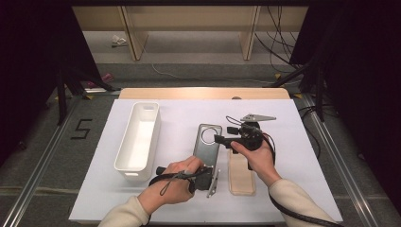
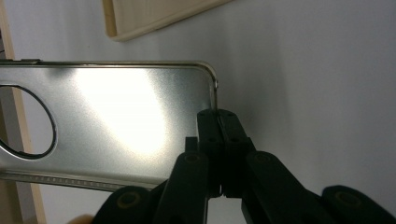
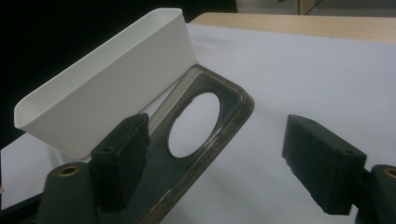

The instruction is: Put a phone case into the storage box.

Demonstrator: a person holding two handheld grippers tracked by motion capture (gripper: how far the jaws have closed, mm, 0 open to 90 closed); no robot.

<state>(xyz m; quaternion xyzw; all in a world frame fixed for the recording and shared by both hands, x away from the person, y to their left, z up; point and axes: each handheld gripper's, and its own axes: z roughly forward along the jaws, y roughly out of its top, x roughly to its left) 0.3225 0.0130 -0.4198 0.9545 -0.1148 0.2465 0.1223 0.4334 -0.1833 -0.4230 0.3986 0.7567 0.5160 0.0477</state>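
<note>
Silver metal phone-case plate with a round hole (image 1: 206, 144) lies right of the long white plastic bin (image 1: 138, 140), near end pinched by the left tongs (image 1: 208, 181). Right tongs (image 1: 222, 138) hover released; best lift level, slowly.

Long plastic bin (image 1: 138, 137): I see plain white.
Metal plate with round hole (image 1: 206, 142): brushed silver-grey.
Flat wooden tray (image 1: 241, 178): pale tan.
Gripper jaws: black.

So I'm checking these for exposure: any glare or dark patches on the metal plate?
Left gripper view: strong white glare on the metal plate, washing out its surface. Right gripper view: the plate reads dark, and the background past the white bin is black. High view: even light, dark edges.
</note>
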